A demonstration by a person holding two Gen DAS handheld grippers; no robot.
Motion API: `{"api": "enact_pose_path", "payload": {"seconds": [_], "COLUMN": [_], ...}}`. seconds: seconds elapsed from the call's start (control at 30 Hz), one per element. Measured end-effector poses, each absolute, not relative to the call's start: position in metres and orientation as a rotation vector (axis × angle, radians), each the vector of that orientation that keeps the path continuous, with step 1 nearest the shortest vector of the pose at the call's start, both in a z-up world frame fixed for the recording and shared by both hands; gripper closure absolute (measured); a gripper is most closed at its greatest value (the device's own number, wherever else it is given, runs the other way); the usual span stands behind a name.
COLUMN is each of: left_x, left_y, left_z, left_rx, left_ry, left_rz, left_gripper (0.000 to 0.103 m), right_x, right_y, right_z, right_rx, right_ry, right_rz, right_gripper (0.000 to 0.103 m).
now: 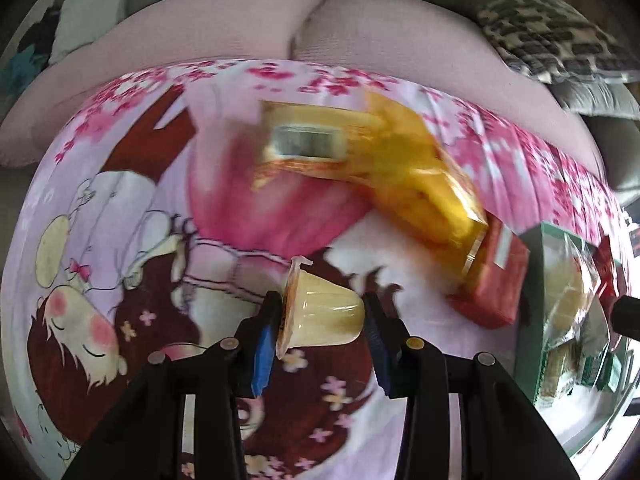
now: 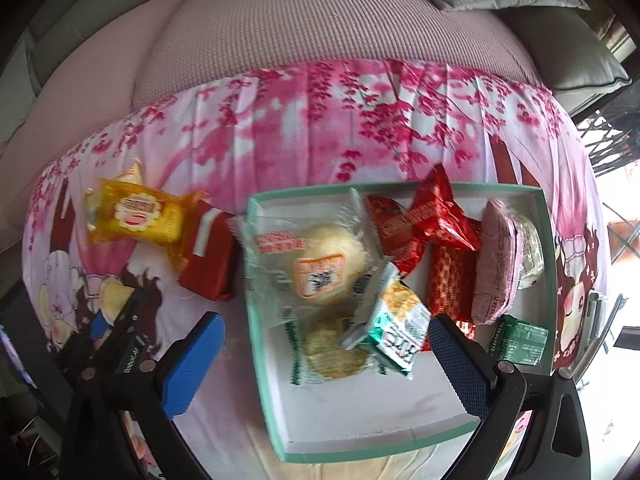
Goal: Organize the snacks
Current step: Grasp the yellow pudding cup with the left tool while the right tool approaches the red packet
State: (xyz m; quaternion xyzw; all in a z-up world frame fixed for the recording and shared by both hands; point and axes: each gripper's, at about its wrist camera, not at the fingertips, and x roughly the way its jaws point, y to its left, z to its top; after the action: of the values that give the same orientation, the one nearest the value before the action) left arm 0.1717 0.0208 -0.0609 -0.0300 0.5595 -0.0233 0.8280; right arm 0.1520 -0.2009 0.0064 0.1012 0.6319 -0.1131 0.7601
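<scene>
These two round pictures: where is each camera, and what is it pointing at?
Left wrist: rides on the left gripper, looking along its fingers at a jelly cup clamped between them.
Right wrist: rides on the right gripper, open above the snack box.
Shared: yellow packet, red packet, box, cup.

**Glossy wrappers, matt cloth**

We see a smooth translucent plastic jelly cup [image 1: 322, 312] against blue textured rubbery fingers [image 1: 264, 356]. Shiny foil-like red packets [image 2: 436, 212] lie in a matt cardboard box [image 2: 360, 436], at twelve o'clock a woven sofa cushion [image 2: 320, 36].
</scene>
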Motion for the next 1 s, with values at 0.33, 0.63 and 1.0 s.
{"api": "enact_pose_path", "payload": {"seconds": [0.33,0.63,1.0], "left_x": [0.177,0.180,0.185], "left_y": [0.054,0.063,0.063], "left_z": [-0.062,-0.061,-0.063], "left_rx": [-0.104,-0.131,-0.132], "left_ry": [1.181,1.175,1.174], "left_rz": [0.033,0.039,0.033], "left_gripper": [0.060,0.060,0.060], "right_x": [0.177,0.200,0.217], "right_y": [-0.154,-0.136,-0.129], "right_z": [0.013,-0.010,-0.034], "right_rx": [0.180,0.184,0.156], "right_ry": [1.357,1.374,1.387], "right_rz": [-0.207,-0.213,-0.242], "right_gripper": [0.019,0.026,0.041]}}
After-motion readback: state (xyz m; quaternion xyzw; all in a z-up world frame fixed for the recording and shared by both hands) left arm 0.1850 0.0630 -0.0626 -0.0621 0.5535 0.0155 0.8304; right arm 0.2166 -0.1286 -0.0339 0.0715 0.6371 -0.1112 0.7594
